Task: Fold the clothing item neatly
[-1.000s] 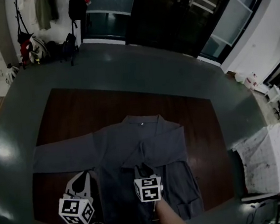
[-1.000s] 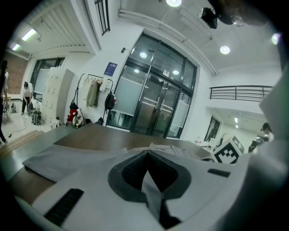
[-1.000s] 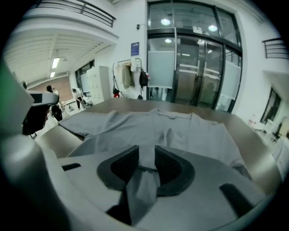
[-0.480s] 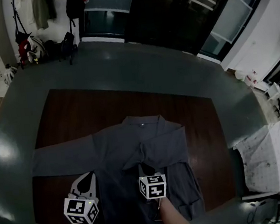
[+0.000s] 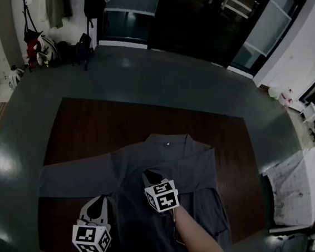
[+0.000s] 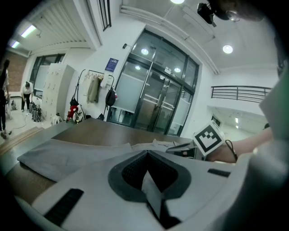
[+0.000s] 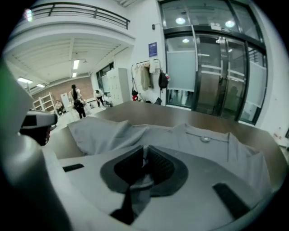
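Observation:
A grey button shirt (image 5: 178,165) lies face up on the brown table (image 5: 90,124), collar at the far side. Its left sleeve (image 5: 68,179) is spread out flat to the left. My left gripper (image 5: 101,200) sits at the shirt's near left edge, shut with a flap of grey cloth (image 6: 151,187) pinched in its jaws. My right gripper (image 5: 150,176) is over the shirt's middle. Its jaws have just been closing, and a fold of the shirt's cloth (image 7: 137,187) is clamped between them. The collar and top button (image 7: 205,139) show ahead in the right gripper view.
Grey floor surrounds the table. A white stained cover (image 5: 297,180) lies off the table's right side. Bags and hanging coats (image 5: 43,48) stand at the far left by glass doors. People (image 7: 76,101) stand far off by lockers.
My right gripper has closed on the cloth and carried it up and leftward toward the shirt's middle. The left gripper has stayed in place.

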`<action>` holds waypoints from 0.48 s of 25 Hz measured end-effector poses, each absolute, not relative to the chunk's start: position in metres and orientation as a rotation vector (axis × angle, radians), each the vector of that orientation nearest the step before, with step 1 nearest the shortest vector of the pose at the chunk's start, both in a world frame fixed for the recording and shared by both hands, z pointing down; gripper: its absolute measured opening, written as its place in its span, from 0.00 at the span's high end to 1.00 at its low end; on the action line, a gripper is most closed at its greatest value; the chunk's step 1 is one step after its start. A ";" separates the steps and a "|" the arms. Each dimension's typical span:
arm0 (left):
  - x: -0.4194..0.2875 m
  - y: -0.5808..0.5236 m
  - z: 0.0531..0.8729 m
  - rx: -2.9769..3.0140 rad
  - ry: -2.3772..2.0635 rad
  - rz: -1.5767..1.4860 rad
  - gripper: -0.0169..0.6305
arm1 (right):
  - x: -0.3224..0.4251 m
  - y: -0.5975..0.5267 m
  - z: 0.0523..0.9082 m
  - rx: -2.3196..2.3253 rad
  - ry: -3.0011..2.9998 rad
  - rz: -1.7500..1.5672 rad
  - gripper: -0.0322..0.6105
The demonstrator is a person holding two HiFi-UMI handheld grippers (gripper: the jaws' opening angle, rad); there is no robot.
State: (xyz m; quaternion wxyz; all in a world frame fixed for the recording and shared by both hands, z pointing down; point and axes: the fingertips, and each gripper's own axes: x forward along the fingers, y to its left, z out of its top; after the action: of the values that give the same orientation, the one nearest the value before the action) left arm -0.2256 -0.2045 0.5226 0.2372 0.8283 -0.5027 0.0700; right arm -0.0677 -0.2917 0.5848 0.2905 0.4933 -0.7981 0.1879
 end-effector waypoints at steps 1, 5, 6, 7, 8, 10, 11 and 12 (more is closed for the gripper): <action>-0.229 -0.204 0.524 2.264 -1.382 0.190 0.96 | -0.078 -0.289 0.590 1.266 -2.141 0.497 0.90; -0.247 -0.206 0.530 2.247 -1.390 0.190 0.96 | -0.105 -0.282 0.599 1.202 -2.159 0.476 0.80; -0.250 -0.205 0.530 2.244 -1.391 0.192 0.96 | -0.108 -0.279 0.597 1.208 -2.165 0.485 0.80; -0.251 -0.205 0.530 2.242 -1.391 0.193 0.96 | -0.108 -0.275 0.595 1.214 -2.172 0.500 0.80; -0.251 -0.204 0.530 2.240 -1.392 0.195 0.96 | -0.106 -0.270 0.593 1.221 -2.176 0.516 0.80; -0.250 -0.201 0.529 2.240 -1.395 0.202 0.96 | -0.099 -0.259 0.592 1.242 -2.169 0.541 0.80; -0.248 -0.200 0.527 2.243 -1.397 0.206 0.96 | -0.095 -0.253 0.594 1.248 -2.162 0.560 0.80; -0.247 -0.198 0.526 2.247 -1.402 0.210 0.96 | -0.092 -0.247 0.596 1.248 -2.161 0.586 0.80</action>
State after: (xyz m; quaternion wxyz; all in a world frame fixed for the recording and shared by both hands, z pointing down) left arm -0.2469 -0.1981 0.5256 0.2398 0.8211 -0.5123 0.0766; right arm -0.0924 -0.2468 0.5962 0.2852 0.4666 -0.8080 0.2193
